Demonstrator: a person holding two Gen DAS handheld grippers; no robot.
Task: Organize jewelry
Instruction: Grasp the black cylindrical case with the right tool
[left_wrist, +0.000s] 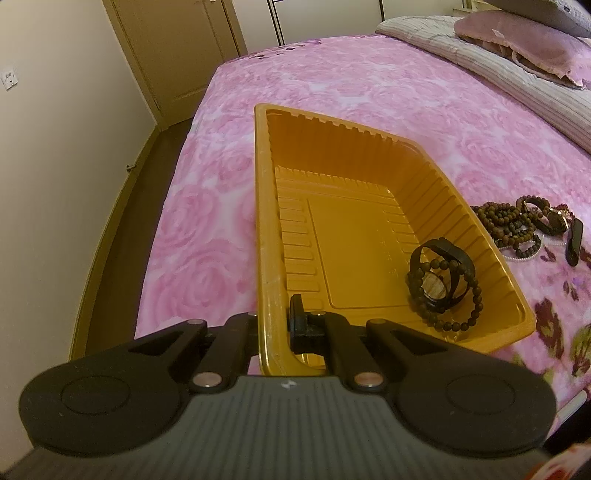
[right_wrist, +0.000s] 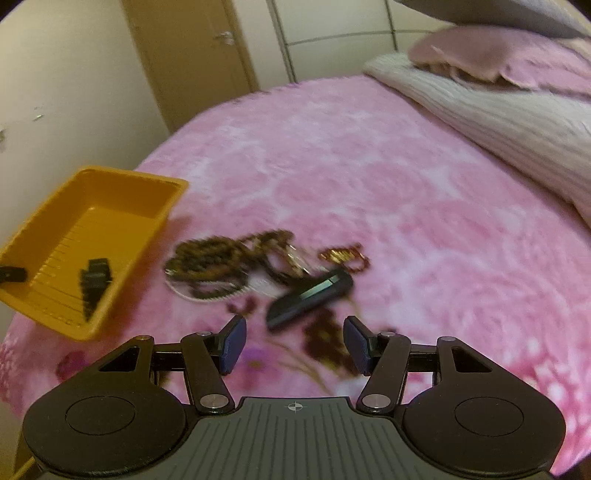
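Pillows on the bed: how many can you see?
2, both at the head of the bed: a pink pillow on the folded striped blanket, and a grey pillow above it, mostly cut off.

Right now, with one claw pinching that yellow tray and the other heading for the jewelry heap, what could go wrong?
1. The left gripper holds the yellow tray only by its thin rim on soft bedding; a tug could tilt it and spill the black watch and bead bracelet.
2. The bead strands look tangled, so the open right gripper may drag several at once.
3. The black clip-like piece lies nearest and could be knocked aside.
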